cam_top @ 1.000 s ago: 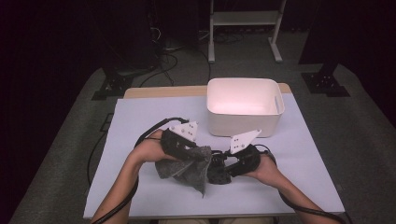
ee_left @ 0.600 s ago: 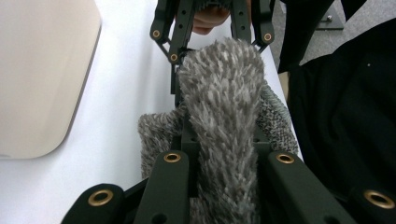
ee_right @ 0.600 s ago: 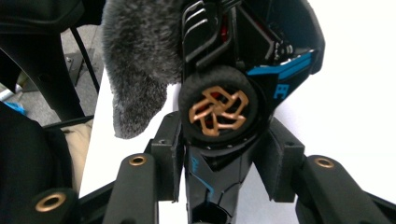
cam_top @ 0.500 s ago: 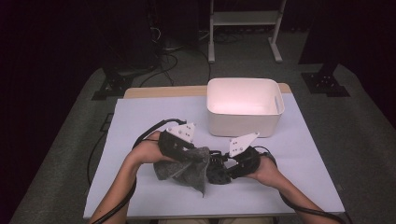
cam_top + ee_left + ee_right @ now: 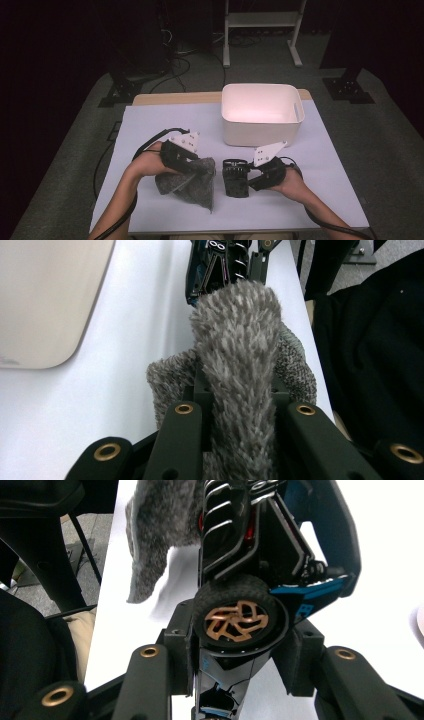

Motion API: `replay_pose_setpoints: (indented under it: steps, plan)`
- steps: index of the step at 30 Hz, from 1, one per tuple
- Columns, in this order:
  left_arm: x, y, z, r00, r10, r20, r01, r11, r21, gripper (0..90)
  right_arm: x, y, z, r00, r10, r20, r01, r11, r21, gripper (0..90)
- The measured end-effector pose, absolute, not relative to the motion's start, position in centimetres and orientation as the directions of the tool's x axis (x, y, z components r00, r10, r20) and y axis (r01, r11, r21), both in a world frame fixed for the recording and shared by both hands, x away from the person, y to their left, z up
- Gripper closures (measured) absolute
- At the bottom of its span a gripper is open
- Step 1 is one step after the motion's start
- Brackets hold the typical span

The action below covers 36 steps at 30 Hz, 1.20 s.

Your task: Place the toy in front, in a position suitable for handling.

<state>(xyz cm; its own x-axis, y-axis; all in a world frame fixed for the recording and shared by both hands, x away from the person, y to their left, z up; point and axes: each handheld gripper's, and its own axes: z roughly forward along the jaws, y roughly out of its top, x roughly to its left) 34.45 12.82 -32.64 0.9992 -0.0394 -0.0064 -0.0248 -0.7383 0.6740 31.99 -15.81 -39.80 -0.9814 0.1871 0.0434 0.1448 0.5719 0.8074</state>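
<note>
A grey fuzzy cloth [image 5: 189, 186] hangs bunched from my left gripper [image 5: 199, 168], low over the table's near left part. In the left gripper view the jaws are shut on a thick fold of this cloth [image 5: 235, 355], which rises between them at my left gripper [image 5: 237, 396]. Just to the right, my right gripper [image 5: 242, 176] is shut on a black toy car [image 5: 234, 181]. The right gripper view shows the car [image 5: 250, 565] end-on, a black wheel with a copper hub [image 5: 239, 616] clamped at my right gripper [image 5: 239, 641]. Cloth [image 5: 159, 525] and car nearly touch.
A white plastic bin [image 5: 262, 114] stands behind the grippers at the table's far right; its wall shows in the left gripper view [image 5: 45, 300]. A white sheet [image 5: 150, 125] covers the table. Cables trail from both grippers. Dark floor and a white stand [image 5: 260, 20] lie beyond.
</note>
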Motion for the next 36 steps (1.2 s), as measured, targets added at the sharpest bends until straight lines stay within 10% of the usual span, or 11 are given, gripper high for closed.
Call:
replay_pose_setpoints:
  steps: [18,36]
  plan:
    - [34.4,5.8,-30.0,0.983,-0.179,0.051,-0.169,-0.747,0.643,76.2,31.4,-15.0,-39.9,-0.982,0.186,0.012,0.117,0.564,0.817,55.8]
    - [34.7,9.2,-33.1,0.994,-0.109,-0.007,-0.08,-0.773,0.629,75.6,31.4,-16.5,-40.2,-0.975,0.219,0.04,0.155,0.538,0.829,55.8]
